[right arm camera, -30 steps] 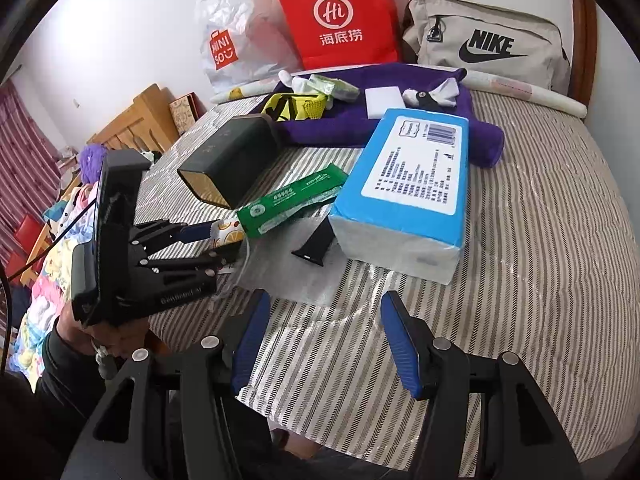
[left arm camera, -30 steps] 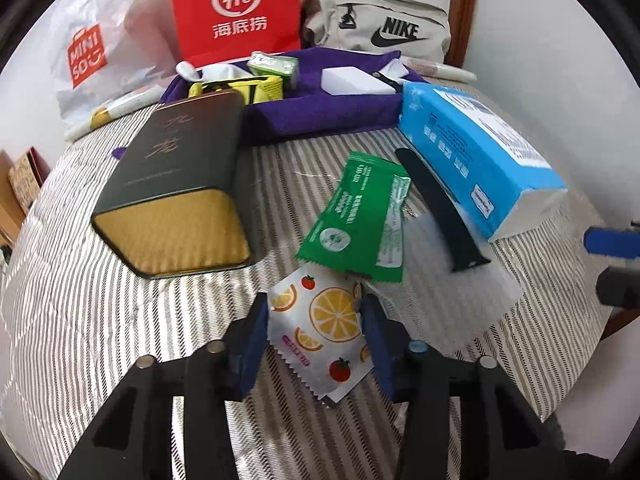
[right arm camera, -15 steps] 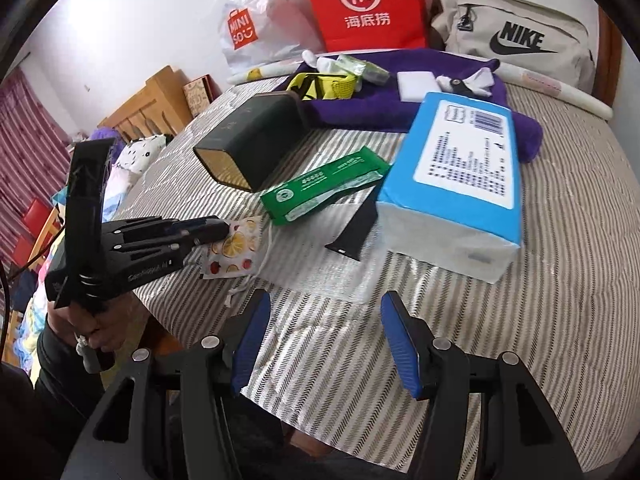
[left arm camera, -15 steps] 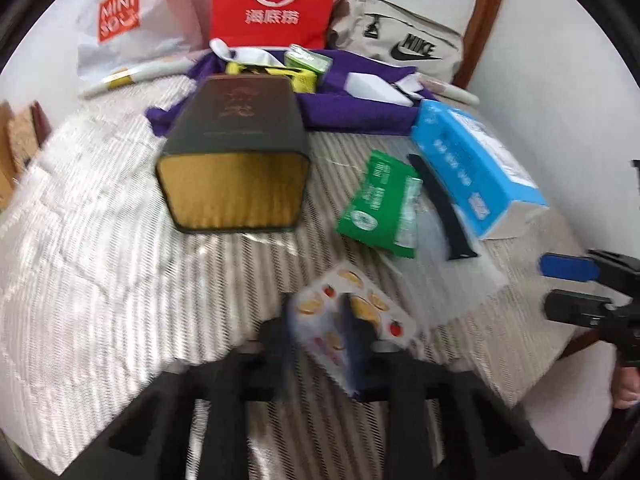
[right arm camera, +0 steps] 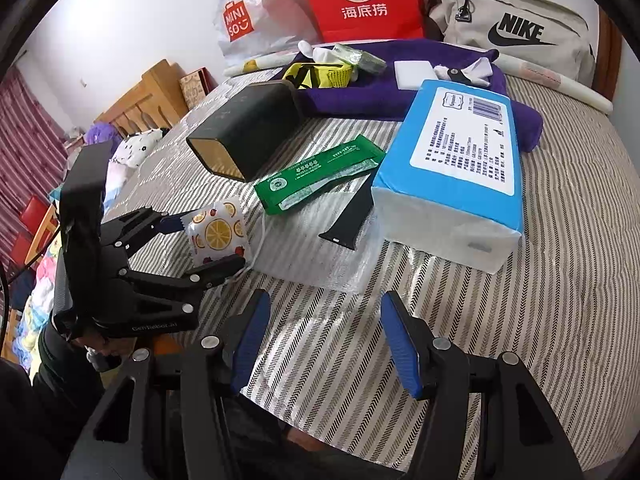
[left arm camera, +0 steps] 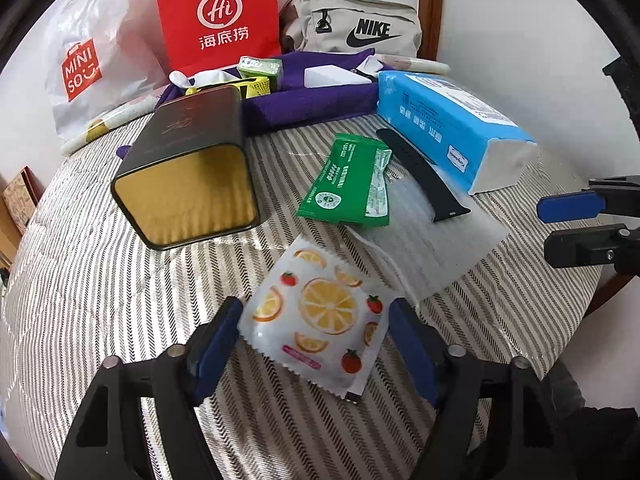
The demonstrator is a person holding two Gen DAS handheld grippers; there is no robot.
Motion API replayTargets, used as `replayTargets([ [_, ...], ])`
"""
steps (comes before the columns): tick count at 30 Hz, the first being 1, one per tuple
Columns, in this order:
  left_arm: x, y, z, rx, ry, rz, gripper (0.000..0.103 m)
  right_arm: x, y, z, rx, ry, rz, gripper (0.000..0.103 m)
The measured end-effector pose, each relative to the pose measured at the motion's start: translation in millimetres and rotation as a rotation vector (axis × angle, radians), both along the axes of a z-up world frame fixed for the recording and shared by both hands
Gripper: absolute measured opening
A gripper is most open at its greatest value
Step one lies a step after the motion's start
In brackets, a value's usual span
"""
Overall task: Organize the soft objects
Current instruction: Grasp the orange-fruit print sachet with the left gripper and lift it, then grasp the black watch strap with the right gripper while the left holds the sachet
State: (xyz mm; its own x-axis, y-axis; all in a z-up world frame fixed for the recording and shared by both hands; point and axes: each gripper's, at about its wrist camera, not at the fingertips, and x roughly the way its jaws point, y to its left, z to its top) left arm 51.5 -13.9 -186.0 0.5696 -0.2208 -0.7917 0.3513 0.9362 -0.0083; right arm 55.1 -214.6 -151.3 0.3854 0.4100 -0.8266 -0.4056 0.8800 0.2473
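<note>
Lying on the striped bedcover (left arm camera: 100, 280), between the blue pads of the left gripper (left arm camera: 316, 332), is a white fruit-print sachet (left arm camera: 320, 316) with orange slices and strawberries; the jaws are opening, and in the left wrist view the pads stand clear of its edges, so it is let go. The right wrist view shows the same sachet (right arm camera: 218, 234) between that gripper's two black arms, near the bed's edge. Beyond it: a green wipes packet (left arm camera: 348, 184), flat, partly resting on a clear plastic sheet (left arm camera: 432, 248); a black watch strap (left arm camera: 424, 176) laid across that sheet, just beside a blue tissue pack (left arm camera: 444, 120). To the left, a dark tin with a gold end (left arm camera: 188, 168), on its side. Farther back, a purple towel (left arm camera: 316, 100) carrying small items, then a red paper bag (left arm camera: 218, 16), a white Miniso bag (left arm camera: 84, 60) and a beige Nike bag (left arm camera: 352, 24) against the wall. Right gripper (right arm camera: 324, 340): jaws parted, nothing between them, poised over bare bedcover.
</note>
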Motion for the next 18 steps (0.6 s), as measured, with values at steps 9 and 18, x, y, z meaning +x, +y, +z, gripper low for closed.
replayTargets([
  [9,3.4,9.2,2.1,-0.018,-0.023,0.032,0.038,2.0,6.0,-3.5,-0.001,0.012,0.01,0.058],
  [18,7.6,31.9,2.8,-0.18,0.023,0.069,0.008,5.8,16.4,-7.8,0.011,0.009,0.007,0.058],
])
